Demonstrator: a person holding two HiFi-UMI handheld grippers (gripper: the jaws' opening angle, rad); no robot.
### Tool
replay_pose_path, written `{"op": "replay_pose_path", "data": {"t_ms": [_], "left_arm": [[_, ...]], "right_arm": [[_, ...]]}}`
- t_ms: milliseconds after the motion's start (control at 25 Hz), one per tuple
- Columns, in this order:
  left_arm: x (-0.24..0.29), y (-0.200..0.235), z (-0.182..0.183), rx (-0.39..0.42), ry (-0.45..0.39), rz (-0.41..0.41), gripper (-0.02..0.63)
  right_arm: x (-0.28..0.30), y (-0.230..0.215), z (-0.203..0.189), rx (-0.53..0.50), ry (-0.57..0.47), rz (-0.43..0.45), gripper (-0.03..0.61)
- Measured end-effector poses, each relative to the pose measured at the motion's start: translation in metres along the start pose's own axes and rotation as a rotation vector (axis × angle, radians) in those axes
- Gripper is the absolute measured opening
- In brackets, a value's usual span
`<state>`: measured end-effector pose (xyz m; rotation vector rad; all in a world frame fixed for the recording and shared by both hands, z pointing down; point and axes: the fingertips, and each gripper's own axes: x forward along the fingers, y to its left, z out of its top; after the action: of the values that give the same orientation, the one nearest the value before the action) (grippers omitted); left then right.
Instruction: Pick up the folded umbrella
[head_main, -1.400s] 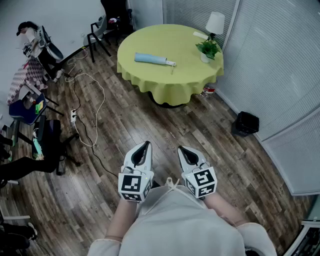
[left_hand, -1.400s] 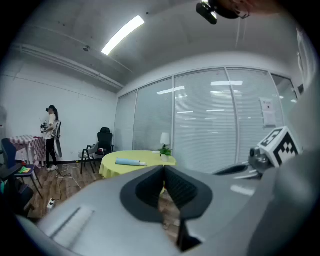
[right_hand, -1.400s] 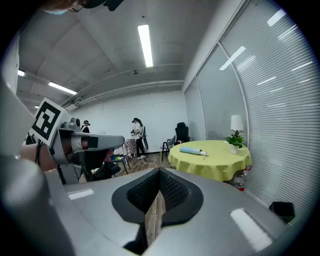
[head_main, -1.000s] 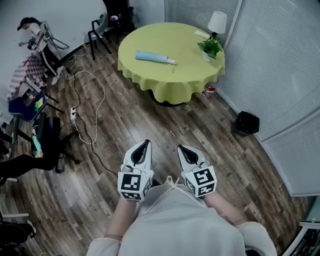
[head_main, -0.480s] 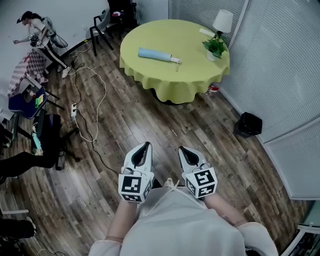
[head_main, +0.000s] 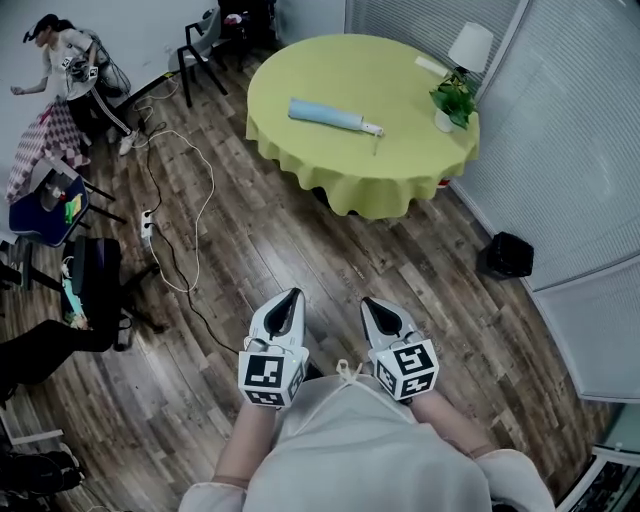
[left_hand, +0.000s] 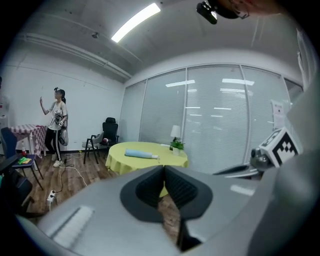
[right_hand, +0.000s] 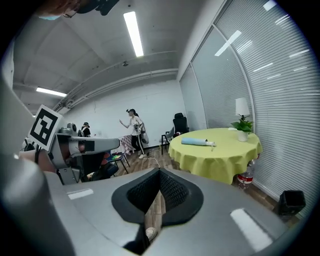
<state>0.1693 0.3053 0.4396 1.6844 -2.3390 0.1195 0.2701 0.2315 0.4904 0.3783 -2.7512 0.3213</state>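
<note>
The folded umbrella is seen lying flat near the middle of the round, yellow-clothed surface, somewhat nearer its left edge, with the pale blue sleeve toward the left and the small handle end toward the right edge. It is judged to be light and fairly stiff along its shaft, though the fabric sleeve may be soft and a little slippery. A hold across the middle of the sleeve is thought best, since the handle end is thin and a loose strap seems to hang from it.

The left tongs and the right tongs are both held closed with nothing between them, low over the wooden floor and well apart from the surface. They would have to be opened before any grasp.

A potted plant and a white lamp are placed at the right edge, apart from the umbrella. On the floor, a white cable is trailed to the left of the path and a black bin is set to the right. The way straight ahead appears unobstructed.
</note>
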Motion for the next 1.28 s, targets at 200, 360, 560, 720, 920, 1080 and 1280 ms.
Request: {"op": "replay_pose_path", "data": {"t_ms": [200,360,560,720,920,1080,1280], "left_arm": [[0.042,0.067,0.035,0.009,0.012,-0.063,0.006],[0.074,0.132,0.062,0.005,0.008,-0.107,0.006],[0.103,0.204,0.083,0.006,-0.002,-0.160,0.006],[0.118,0.253,0.093,0.018,-0.006,-0.186,0.006],[0.133,0.289,0.090,-0.005,0.010,-0.197,0.006],[0.152,0.304,0.084,-0.020,0.033,-0.204,0.006],[0.194,0.315,0.085,-0.019,0.043,-0.176,0.006]], "right_arm": [[0.068,0.008,0.042,0.037,0.002,-0.058,0.000],[0.124,0.022,0.073,0.050,-0.002,-0.112,0.000],[0.184,0.036,0.099,0.069,-0.016,-0.183,0.000],[0.222,0.046,0.115,0.084,-0.034,-0.234,0.000],[0.254,0.053,0.122,0.089,-0.017,-0.257,0.000],[0.277,0.043,0.124,0.092,0.007,-0.268,0.000],[0.309,0.010,0.131,0.099,0.009,-0.254,0.000]]}}
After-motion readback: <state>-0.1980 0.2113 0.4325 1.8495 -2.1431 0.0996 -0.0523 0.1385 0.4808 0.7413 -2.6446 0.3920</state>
